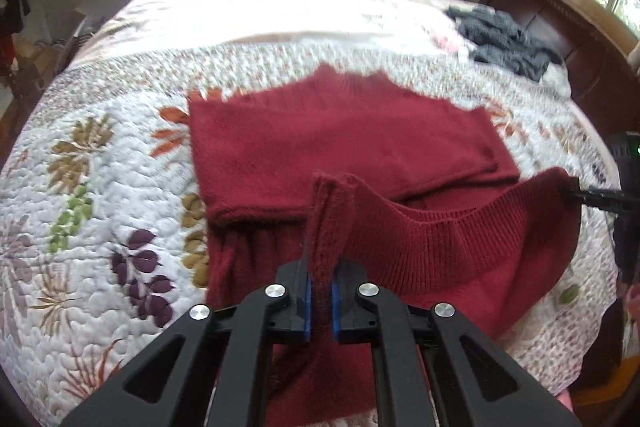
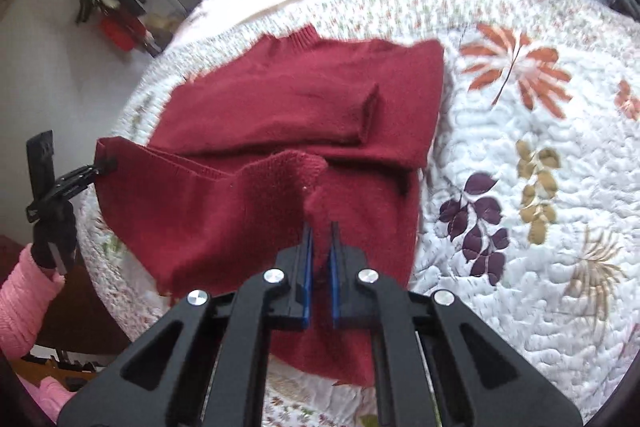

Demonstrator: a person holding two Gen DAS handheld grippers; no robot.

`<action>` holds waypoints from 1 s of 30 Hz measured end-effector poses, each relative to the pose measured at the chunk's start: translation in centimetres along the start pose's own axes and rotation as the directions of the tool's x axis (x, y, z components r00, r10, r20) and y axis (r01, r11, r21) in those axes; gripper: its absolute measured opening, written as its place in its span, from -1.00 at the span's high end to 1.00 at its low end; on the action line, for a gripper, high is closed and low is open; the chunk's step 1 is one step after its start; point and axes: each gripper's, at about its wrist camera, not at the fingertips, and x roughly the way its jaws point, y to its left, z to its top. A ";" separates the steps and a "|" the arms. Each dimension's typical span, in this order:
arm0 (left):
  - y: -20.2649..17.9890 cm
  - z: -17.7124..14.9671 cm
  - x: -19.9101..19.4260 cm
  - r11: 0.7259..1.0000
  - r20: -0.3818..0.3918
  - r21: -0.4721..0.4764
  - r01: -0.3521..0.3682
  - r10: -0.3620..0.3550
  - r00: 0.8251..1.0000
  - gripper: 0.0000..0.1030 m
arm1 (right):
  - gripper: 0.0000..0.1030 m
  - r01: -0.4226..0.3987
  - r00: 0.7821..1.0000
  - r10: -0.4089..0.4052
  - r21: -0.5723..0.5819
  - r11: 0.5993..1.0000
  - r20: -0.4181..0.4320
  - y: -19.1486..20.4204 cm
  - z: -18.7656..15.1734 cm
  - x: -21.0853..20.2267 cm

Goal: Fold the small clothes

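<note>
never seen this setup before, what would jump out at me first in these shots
A dark red sweater lies mid-bed on a floral quilt, its sleeves folded across the body. The left gripper and right gripper each pinch its near ribbed hem, lifted off the quilt. A crumpled grey garment sits near the wooden headboard.

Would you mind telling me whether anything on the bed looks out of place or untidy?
Only the grey garment, lying crumpled in a heap at the far side of the quilt near the headboard. The red sweater is neatly part-folded, its hem lifted by both grippers.
</note>
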 end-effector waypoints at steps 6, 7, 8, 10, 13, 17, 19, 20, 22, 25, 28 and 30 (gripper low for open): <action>1.5 4.6 -2.8 0.998 0.112 -0.061 -0.004 0.010 0.994 0.88 | 0.90 -0.015 0.993 0.016 -0.010 1.000 0.115 1.1 4.1 -4.3; 1.6 5.5 -2.9 0.998 0.124 -0.064 -0.004 0.012 0.992 0.88 | 0.90 -0.006 0.992 0.008 -0.015 1.000 0.129 1.3 5.3 -4.7; 1.7 6.8 -2.9 0.998 0.141 -0.064 -0.011 0.020 0.990 0.88 | 0.90 0.001 0.991 0.002 -0.019 1.000 0.137 1.5 6.1 -4.8; 1.7 8.7 -2.7 0.998 0.163 -0.060 -0.022 0.031 0.986 0.88 | 0.90 0.022 0.988 -0.018 -0.027 0.999 0.152 1.6 8.0 -5.2; 2.0 11.4 -1.5 0.997 0.182 -0.065 -0.040 0.051 0.982 0.88 | 0.90 0.042 0.985 -0.039 -0.011 0.999 0.165 1.1 11.2 -4.8; 3.2 14.6 1.6 0.992 0.180 -0.103 -0.073 0.091 0.980 0.88 | 0.90 0.087 0.984 -0.090 0.026 0.996 0.155 -0.2 15.4 -2.6; 4.1 15.6 3.5 0.989 0.165 -0.123 -0.083 0.103 0.981 0.88 | 0.90 0.107 0.984 -0.112 0.048 0.993 0.140 -1.2 17.1 -1.1; 4.7 16.3 4.9 0.987 0.149 -0.135 -0.084 0.104 0.983 0.88 | 0.90 0.115 0.984 -0.122 0.063 0.991 0.128 -1.8 18.1 -0.1; 5.4 16.9 7.0 0.984 0.119 -0.151 -0.092 0.111 0.987 0.88 | 0.90 0.131 0.985 -0.139 0.085 0.988 0.100 -2.9 19.4 1.9; 6.3 17.2 10.8 0.982 0.057 -0.157 -0.107 0.117 0.991 0.88 | 0.90 0.156 0.985 -0.162 0.098 0.983 0.053 -4.1 20.1 4.8; 6.8 16.8 13.3 0.981 0.015 -0.148 -0.125 0.128 0.992 0.88 | 0.90 0.169 0.985 -0.172 0.109 0.979 0.010 -5.3 20.5 7.8; 7.0 16.6 14.9 0.980 -0.015 -0.141 -0.140 0.139 0.990 0.88 | 0.90 0.178 0.984 -0.178 0.115 0.977 -0.010 -5.7 20.7 9.1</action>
